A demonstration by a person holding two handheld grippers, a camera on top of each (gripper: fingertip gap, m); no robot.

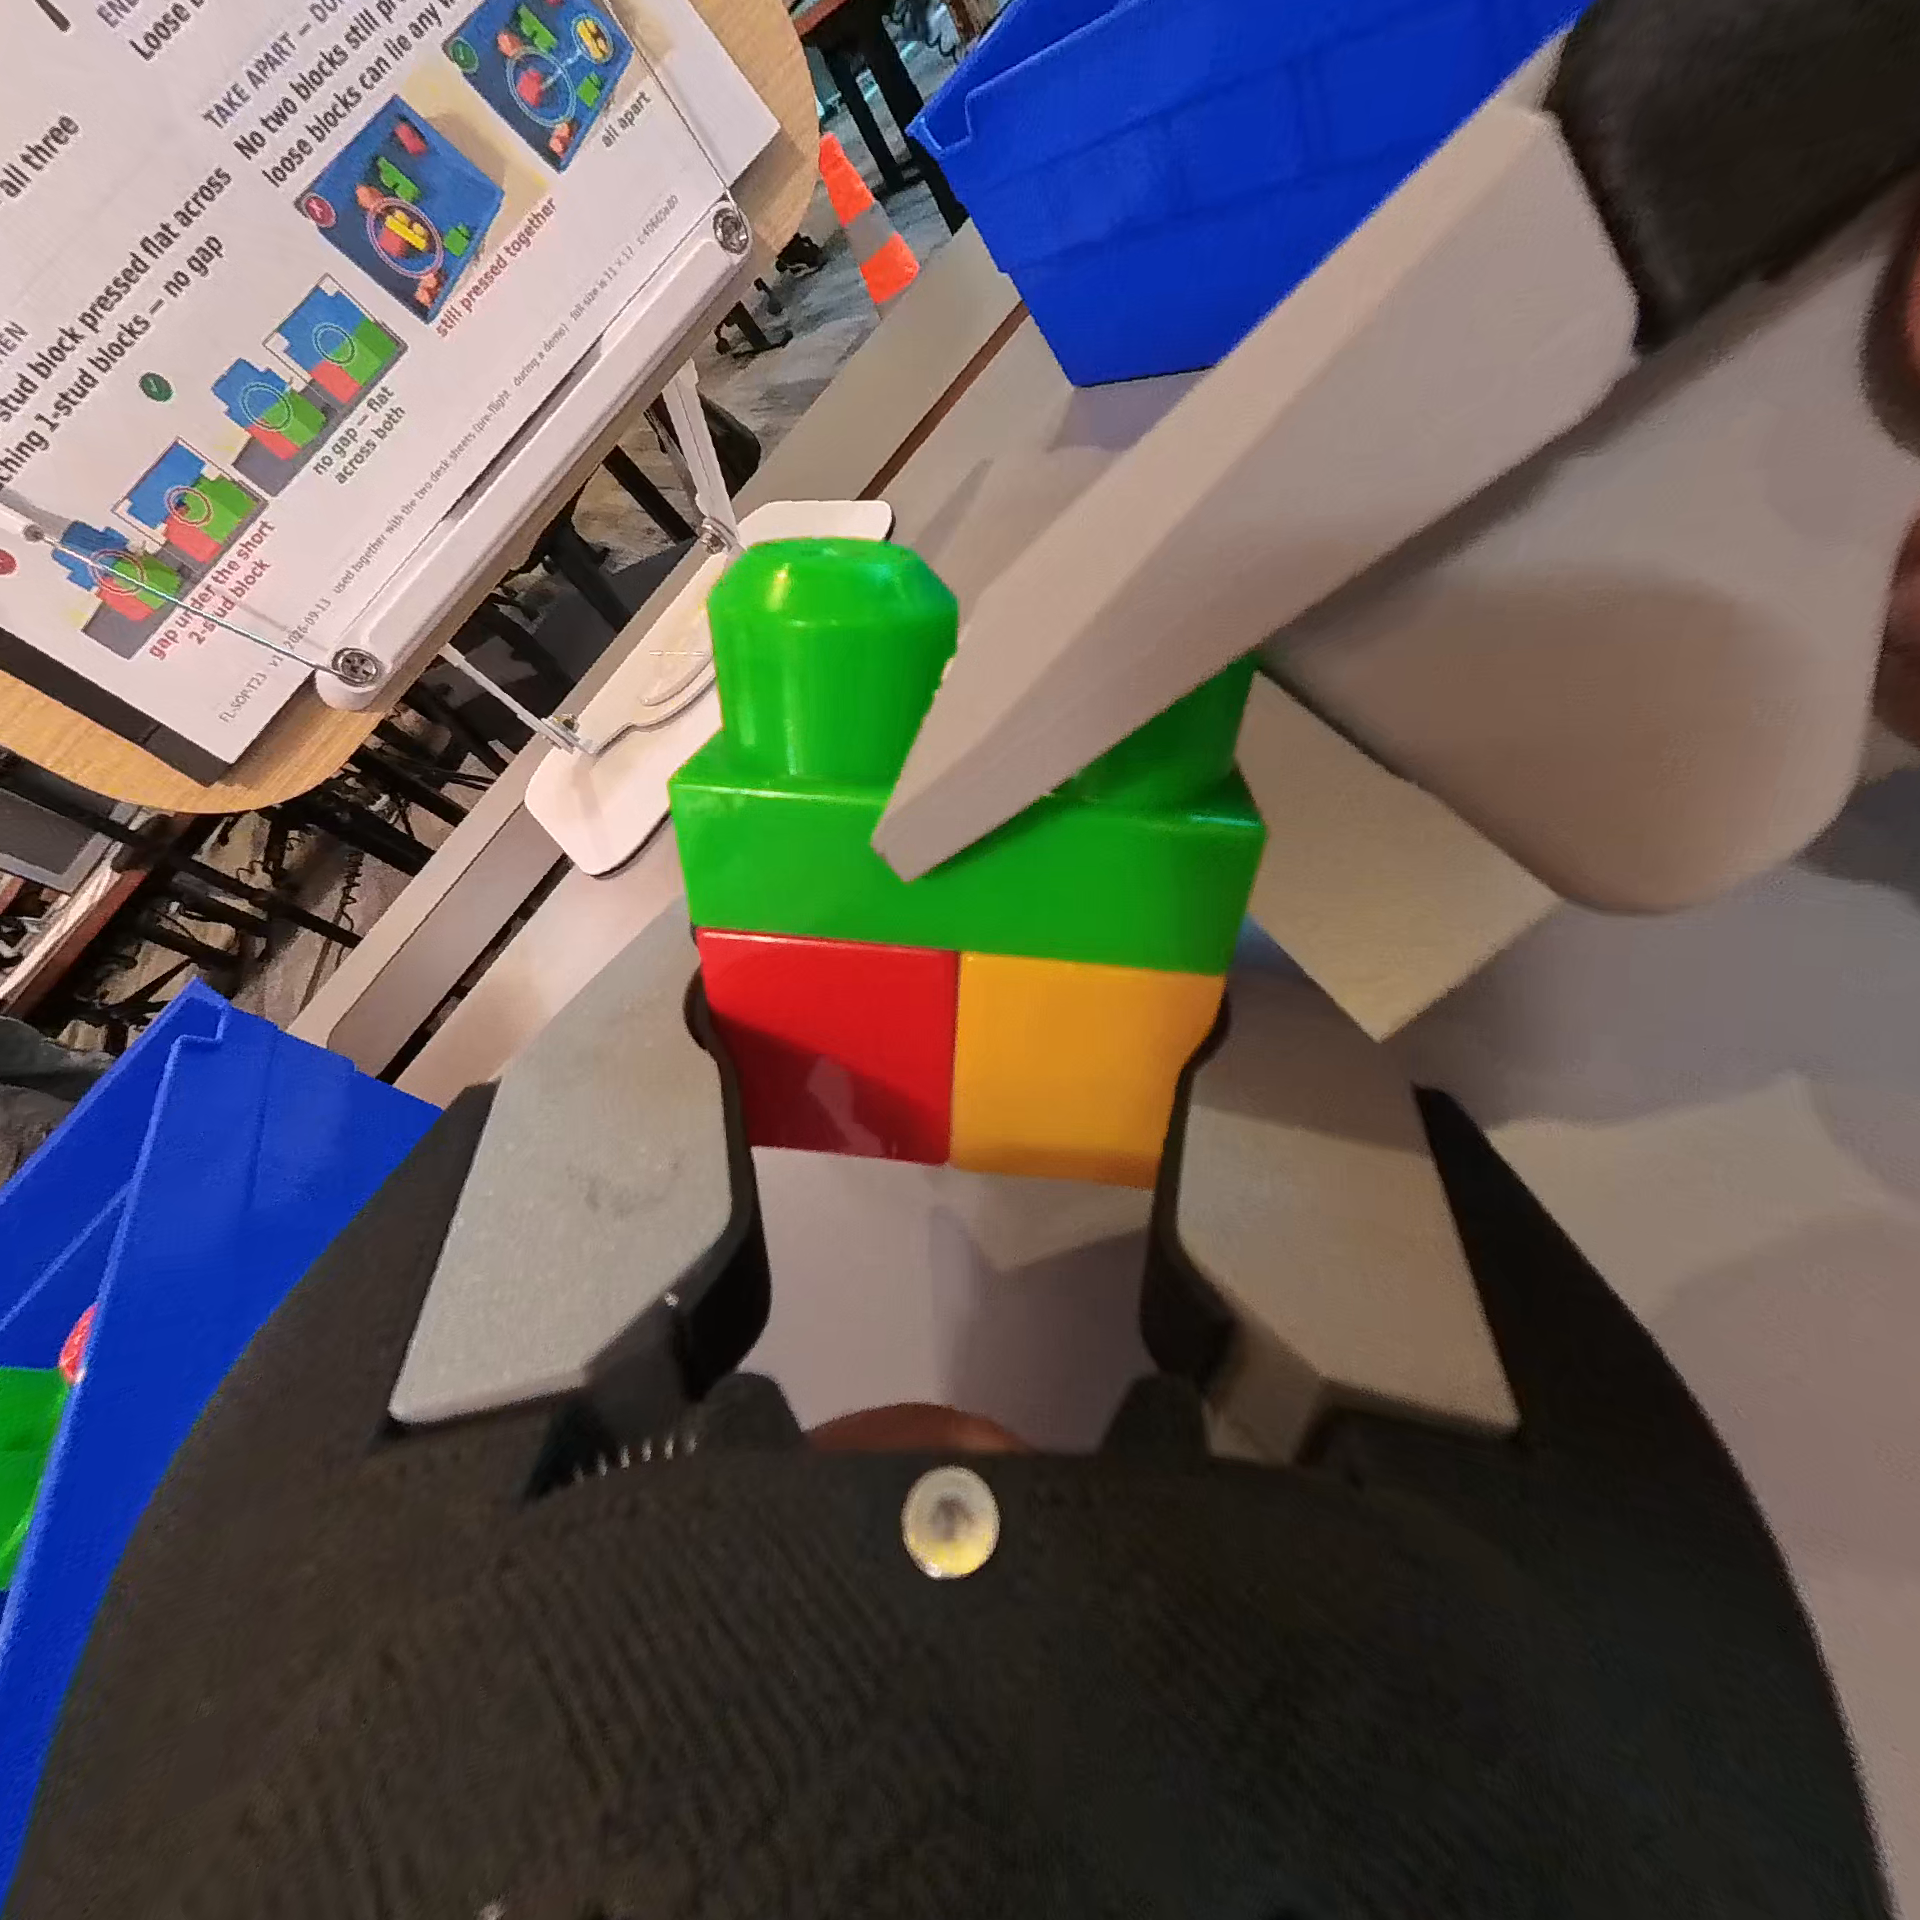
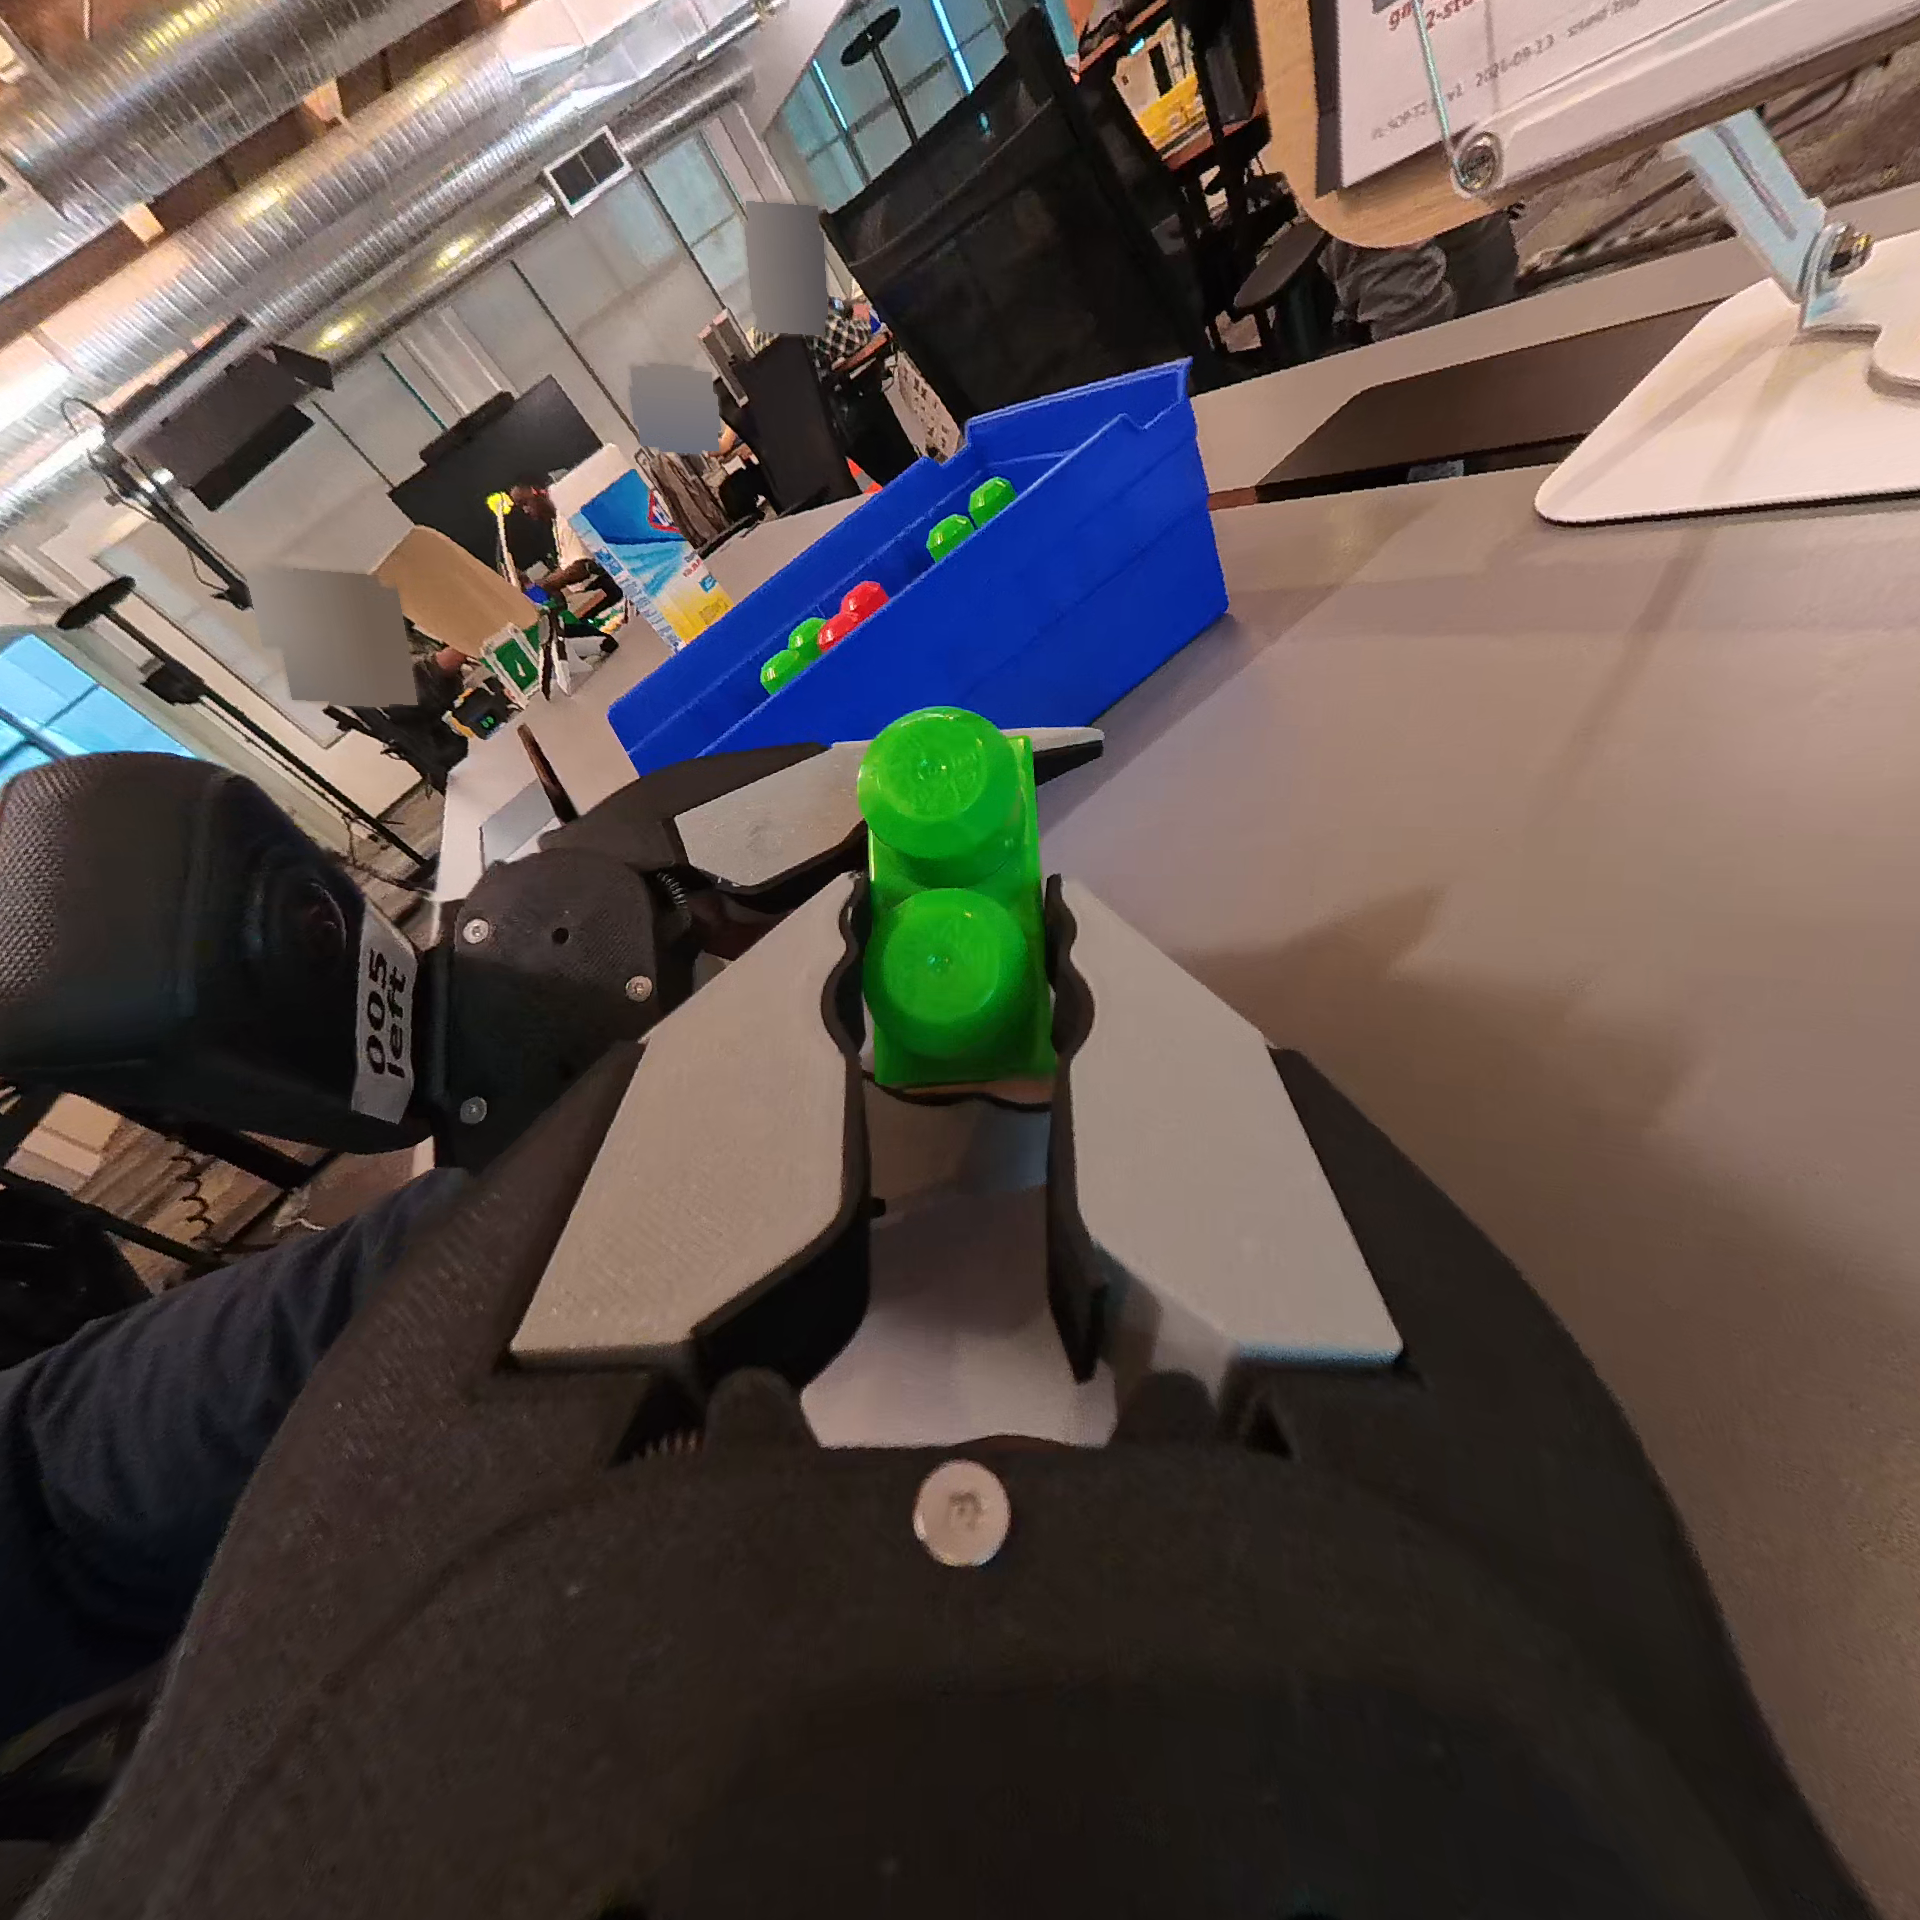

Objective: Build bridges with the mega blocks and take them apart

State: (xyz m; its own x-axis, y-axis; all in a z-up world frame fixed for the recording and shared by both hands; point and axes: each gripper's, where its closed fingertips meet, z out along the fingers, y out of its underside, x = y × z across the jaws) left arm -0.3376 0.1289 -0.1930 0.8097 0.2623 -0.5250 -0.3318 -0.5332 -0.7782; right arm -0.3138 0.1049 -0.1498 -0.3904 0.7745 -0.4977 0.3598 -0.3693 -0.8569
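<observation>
A green two-stud block (image 1: 831,862) sits flat across a red block (image 1: 831,1039) and a yellow block (image 1: 1081,1070) that stand side by side. My left gripper (image 1: 958,1023) is shut on the red and yellow pair, one finger on each outer side. My right gripper (image 2: 951,935) is shut on the green block (image 2: 940,821) around its nearer stud. In the left wrist view it (image 1: 1143,914) comes in from the upper right and hides the green block's right stud. The red and yellow blocks are hidden in the right wrist view.
A blue bin (image 2: 1091,613) holding loose green and red blocks stands on the grey table (image 2: 1507,883) beyond the grippers. Blue bin walls show at upper right (image 1: 1195,208) and lower left (image 1: 208,1195). An instruction sheet (image 1: 312,312) stands on a white base (image 2: 1714,416). One gripper's finger ends stand about 5 centimetres off the other's. The left tips stand about 30 centimetres off the white base (image 2: 1714,416). Seen from the left wrist view (image 1: 616,791) as well.
</observation>
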